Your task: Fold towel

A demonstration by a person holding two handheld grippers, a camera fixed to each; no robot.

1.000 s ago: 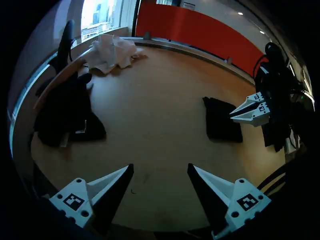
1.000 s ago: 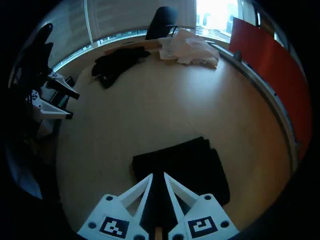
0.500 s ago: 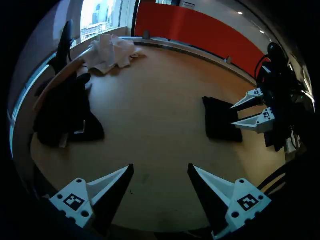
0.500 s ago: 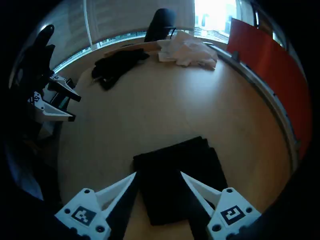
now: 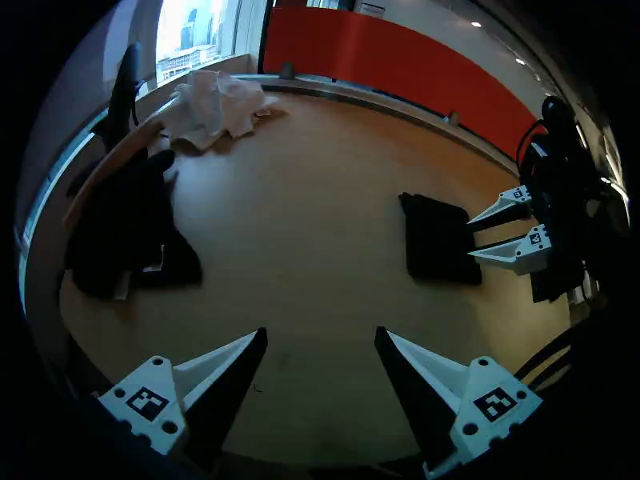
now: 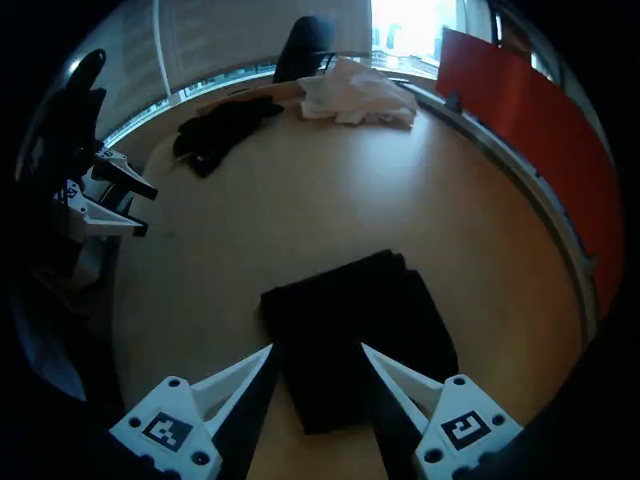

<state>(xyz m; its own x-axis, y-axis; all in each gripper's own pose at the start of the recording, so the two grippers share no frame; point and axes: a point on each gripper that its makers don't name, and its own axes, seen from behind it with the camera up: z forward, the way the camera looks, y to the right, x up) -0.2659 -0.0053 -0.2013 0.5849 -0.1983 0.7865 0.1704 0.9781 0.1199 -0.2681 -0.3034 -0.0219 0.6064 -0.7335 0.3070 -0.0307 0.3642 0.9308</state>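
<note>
Two tools gape released: right tool (image 6: 318,348) over the folded black towel (image 6: 352,316), left tool (image 5: 320,330) over wooden table (image 5: 304,200).

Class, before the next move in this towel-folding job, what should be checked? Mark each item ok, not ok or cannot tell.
1. Black towel lies folded on the table: ok.
2. Towel layers squarely aligned: cannot tell, too dark.
3. Right gripper open: ok.
4. Left gripper open, holding nothing: ok.
5. Black cloth heap and white cloth heap lie apart from the towel: ok.
</note>
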